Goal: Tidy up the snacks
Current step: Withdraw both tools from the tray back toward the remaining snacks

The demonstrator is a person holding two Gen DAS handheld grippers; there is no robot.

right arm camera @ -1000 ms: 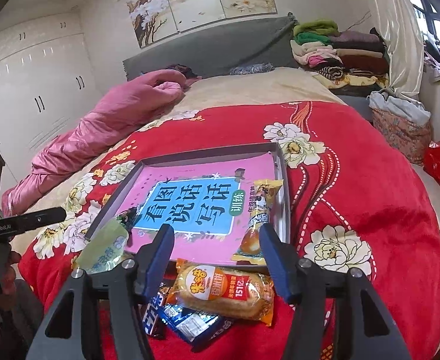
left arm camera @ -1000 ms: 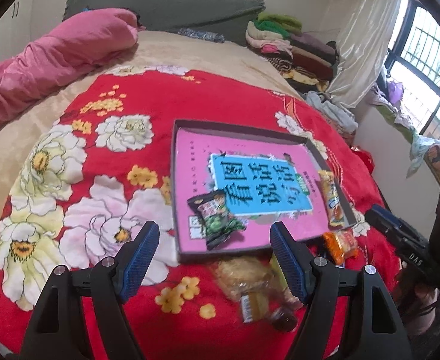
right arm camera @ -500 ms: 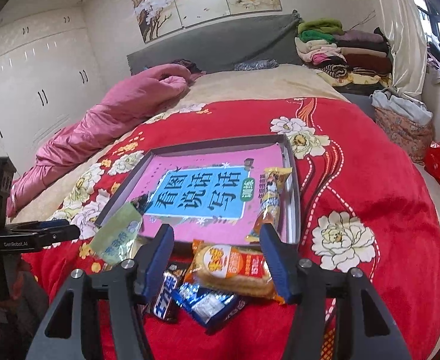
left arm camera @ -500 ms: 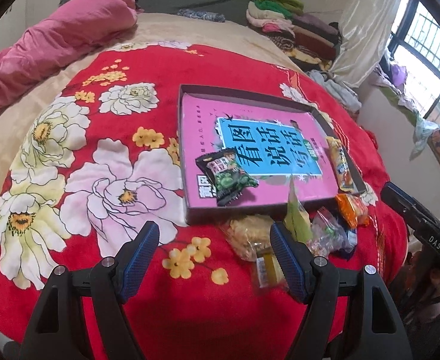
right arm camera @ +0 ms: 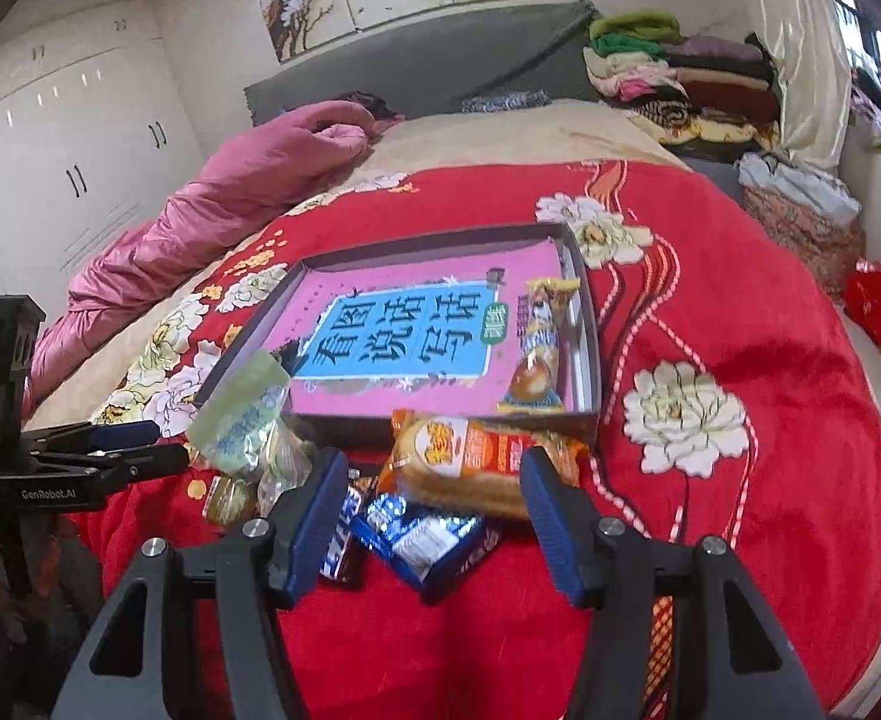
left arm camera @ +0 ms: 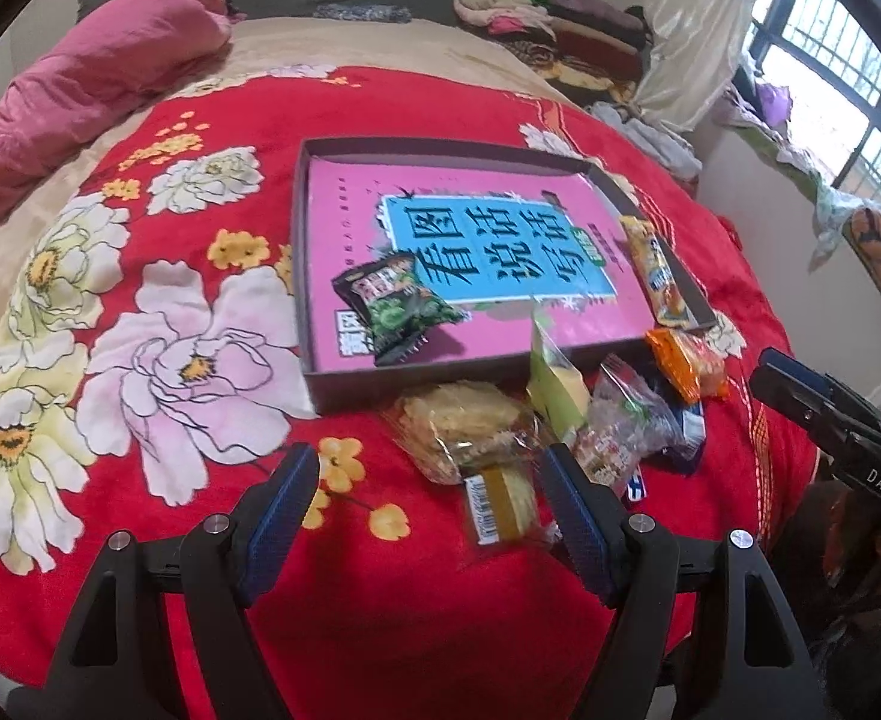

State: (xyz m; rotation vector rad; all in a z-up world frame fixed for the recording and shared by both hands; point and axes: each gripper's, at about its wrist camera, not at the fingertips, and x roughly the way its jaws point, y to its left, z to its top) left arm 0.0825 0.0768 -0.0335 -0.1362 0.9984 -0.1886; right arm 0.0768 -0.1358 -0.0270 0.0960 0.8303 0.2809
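A shallow dark tray [left arm camera: 416, 387] with a pink and blue printed sheet inside lies on the red flowered blanket. In it are a dark green snack pack [left arm camera: 401, 306] and a long yellow bar [right arm camera: 539, 348] along its right wall. Loose snacks are piled before its near wall: a clear biscuit bag [left arm camera: 470, 426], a pale green sachet [right arm camera: 242, 414], an orange bread packet [right arm camera: 470, 456] and blue packets [right arm camera: 422, 534]. My left gripper [left arm camera: 428, 498] is open just short of the biscuit bag, pads touching nothing. My right gripper [right arm camera: 434, 510] is open above the blue packets, the orange packet just ahead.
The red blanket [left arm camera: 158, 360] covers a bed that drops away at the near edge. A pink duvet [right arm camera: 230, 204] lies far left, folded clothes [right arm camera: 680, 78] at the far right. A window [left arm camera: 842, 90] is on the right, white wardrobes [right arm camera: 50, 168] on the left.
Both grippers have come lower and closer to the snack pile before the tray. Their jaws stand as wide as before. The snacks have not moved.
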